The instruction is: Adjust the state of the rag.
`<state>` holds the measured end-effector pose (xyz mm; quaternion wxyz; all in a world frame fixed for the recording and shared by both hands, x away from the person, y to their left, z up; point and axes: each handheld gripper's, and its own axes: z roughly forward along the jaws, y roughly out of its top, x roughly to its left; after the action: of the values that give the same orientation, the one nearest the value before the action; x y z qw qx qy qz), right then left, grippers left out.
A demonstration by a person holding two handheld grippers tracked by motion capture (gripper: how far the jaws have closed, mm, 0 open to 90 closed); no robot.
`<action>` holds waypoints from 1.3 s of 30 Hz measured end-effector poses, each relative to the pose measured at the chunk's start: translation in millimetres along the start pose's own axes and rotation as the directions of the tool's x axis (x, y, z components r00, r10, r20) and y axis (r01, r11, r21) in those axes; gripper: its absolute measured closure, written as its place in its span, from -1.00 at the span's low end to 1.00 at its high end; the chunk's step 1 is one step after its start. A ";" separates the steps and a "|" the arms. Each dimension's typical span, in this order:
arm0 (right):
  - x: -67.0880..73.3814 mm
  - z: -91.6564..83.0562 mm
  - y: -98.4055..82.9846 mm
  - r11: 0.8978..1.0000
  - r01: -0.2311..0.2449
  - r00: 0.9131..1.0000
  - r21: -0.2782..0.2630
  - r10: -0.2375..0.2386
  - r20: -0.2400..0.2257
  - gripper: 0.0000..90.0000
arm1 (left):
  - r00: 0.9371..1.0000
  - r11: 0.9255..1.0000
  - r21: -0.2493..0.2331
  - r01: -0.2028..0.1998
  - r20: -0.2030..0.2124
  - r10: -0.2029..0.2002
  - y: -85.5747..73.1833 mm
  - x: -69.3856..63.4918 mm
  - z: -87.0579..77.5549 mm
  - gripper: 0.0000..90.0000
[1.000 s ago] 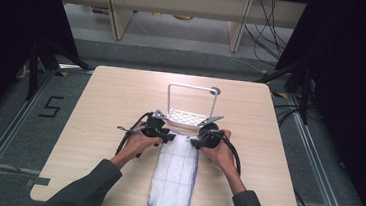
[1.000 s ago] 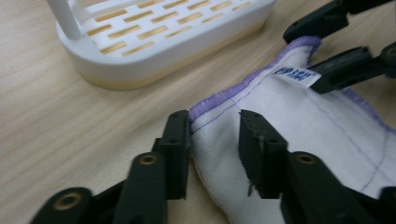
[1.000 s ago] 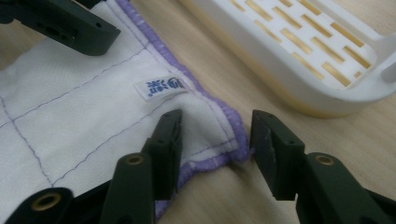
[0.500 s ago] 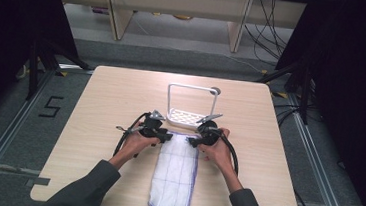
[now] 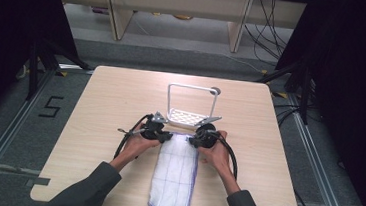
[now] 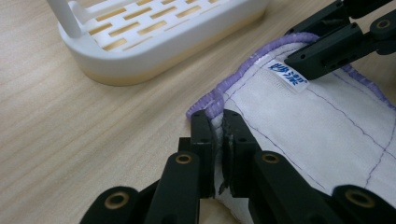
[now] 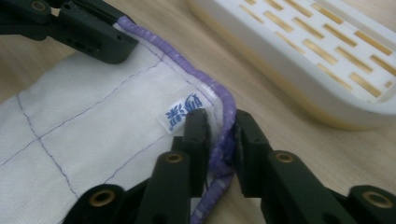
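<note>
A white cloth point(image 5: 174, 175) with a purple hem lies lengthwise on the table, running from my grippers toward the front edge. My left gripper point(image 5: 169, 137) is shut on the cloth's far left corner point(image 6: 208, 105), its jaws having just closed with the fabric between the pads. My right gripper point(image 5: 192, 140) pinches the purple hem at the far right corner point(image 7: 224, 100), beside a small blue-printed label point(image 7: 183, 109); its jaws have also just closed on it. In the left gripper view, the right gripper point(image 6: 327, 44) sits at the top right.
A white rack point(image 5: 188, 117) with a slotted base and a thin upright frame stands just behind the cloth's far edge, close to both grippers. The wooden table point(image 5: 111, 101) spreads out to either side. Dark stands and cables surround the table.
Hardly anything: both hands stay at the cloth's far corners, and the cloth lies as before.
</note>
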<state>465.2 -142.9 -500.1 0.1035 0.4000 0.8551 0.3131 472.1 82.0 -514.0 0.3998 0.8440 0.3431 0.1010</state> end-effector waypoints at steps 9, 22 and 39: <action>2.8 -8.1 1.5 0.999 0.043 0.999 -0.028 -0.043 -0.005 0.84 | 1.000 1.000 -0.021 0.003 0.005 -0.003 2.5 1.6 -9.7 0.87; 12.9 -21.9 11.1 0.991 0.087 0.995 -0.105 -0.091 -0.033 0.84 | 1.000 0.997 -0.074 0.000 0.021 0.001 7.0 -1.9 -35.4 0.86; 14.6 -44.1 5.1 0.984 0.117 0.993 -0.136 -0.120 -0.014 0.83 | 1.000 0.994 -0.109 0.001 0.031 0.002 13.2 -7.9 -46.4 0.85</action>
<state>439.9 -149.5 -461.3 0.1392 0.3369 0.8554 0.3679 452.2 99.1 -472.7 0.4506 0.8224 0.3305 0.1068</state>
